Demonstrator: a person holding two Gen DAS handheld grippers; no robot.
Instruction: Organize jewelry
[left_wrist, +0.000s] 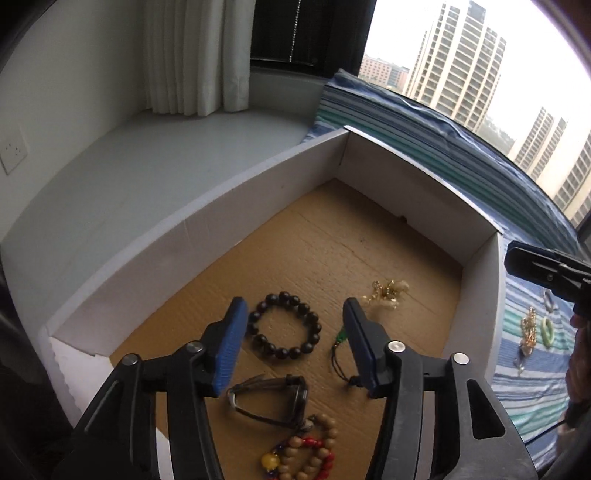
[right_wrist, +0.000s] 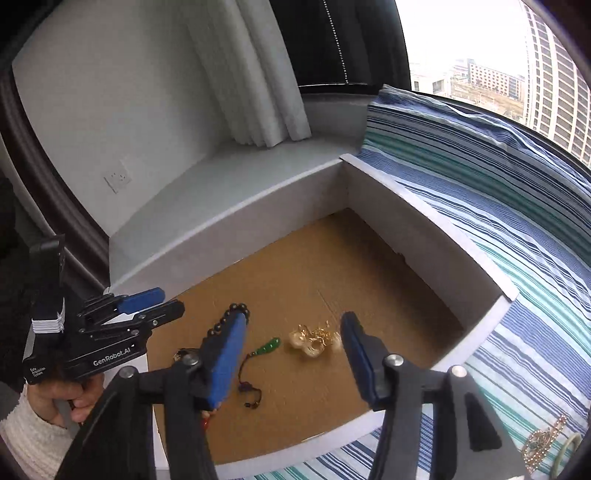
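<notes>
A white-walled box (left_wrist: 207, 218) with a brown cardboard floor holds a dark bead bracelet (left_wrist: 284, 325), a gold piece with pale beads (left_wrist: 386, 291), a green pendant on a cord (left_wrist: 341, 338), dark-framed glasses (left_wrist: 269, 397) and a wooden bead bracelet (left_wrist: 306, 454). My left gripper (left_wrist: 295, 310) hovers over the dark bracelet, open, with nothing between its pads. My right gripper (right_wrist: 293, 319) hangs open above the green pendant (right_wrist: 271, 345) and the gold piece (right_wrist: 314, 339), holding nothing. The dark bracelet (right_wrist: 236, 308) shows only partly behind its left finger.
The box (right_wrist: 406, 229) lies on a blue and green striped cloth (right_wrist: 517, 229) by a window. On the cloth to the right of the box are a gold chain (left_wrist: 528, 332), a green ring (left_wrist: 546, 330) and a silver ring (left_wrist: 549, 301). A grey sill and curtain stand behind.
</notes>
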